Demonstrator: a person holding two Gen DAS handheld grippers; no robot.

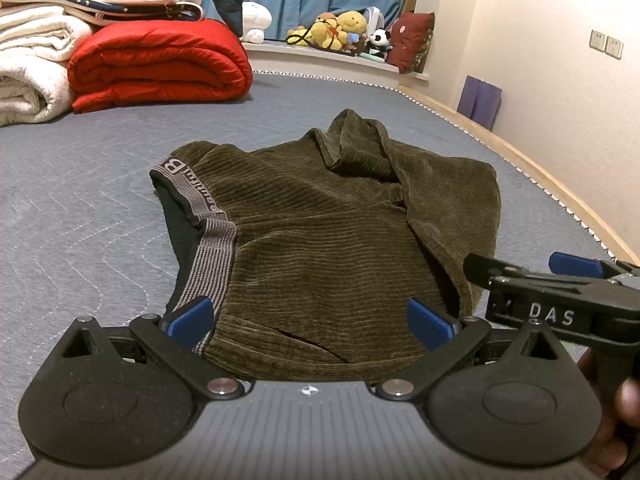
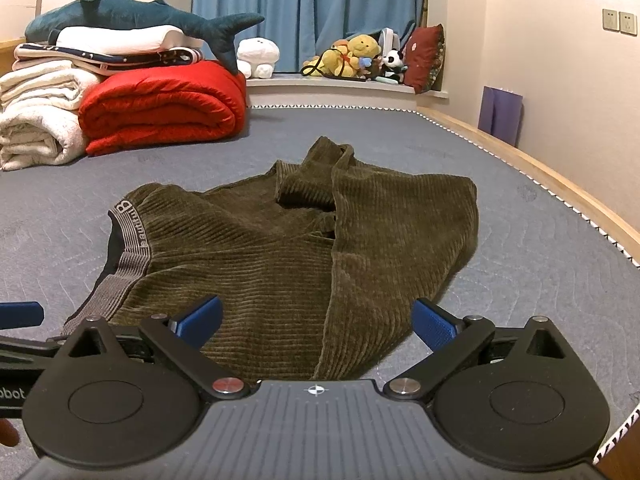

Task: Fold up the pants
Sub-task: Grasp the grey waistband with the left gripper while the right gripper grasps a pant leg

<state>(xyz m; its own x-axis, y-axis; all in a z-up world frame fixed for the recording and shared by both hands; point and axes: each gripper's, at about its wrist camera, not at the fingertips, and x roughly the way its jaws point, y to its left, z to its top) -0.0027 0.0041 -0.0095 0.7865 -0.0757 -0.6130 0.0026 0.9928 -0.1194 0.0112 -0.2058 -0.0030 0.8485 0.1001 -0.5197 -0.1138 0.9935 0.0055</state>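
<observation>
Olive corduroy pants [image 1: 320, 240] [image 2: 280, 248] lie bunched on the grey quilted mattress [image 1: 80, 200], with a grey striped waistband [image 1: 208, 256] [image 2: 120, 276] at the left and a leg folded across at the right. My left gripper [image 1: 310, 322] is open, its blue pads over the near edge of the pants by the waistband. My right gripper [image 2: 316, 322] is open too, its pads astride the near hem of the folded leg. In the left wrist view the right gripper [image 1: 560, 280] shows at the right edge, held by a hand [image 1: 616, 412].
Folded white blankets [image 2: 36, 120], a red quilt [image 1: 160, 64] [image 2: 164, 104] and a plush shark [image 2: 140, 16] are stacked at the far left. Soft toys [image 2: 352, 56] sit on the window ledge under blue curtains. A wooden bed rim [image 2: 560, 176] runs along the right wall.
</observation>
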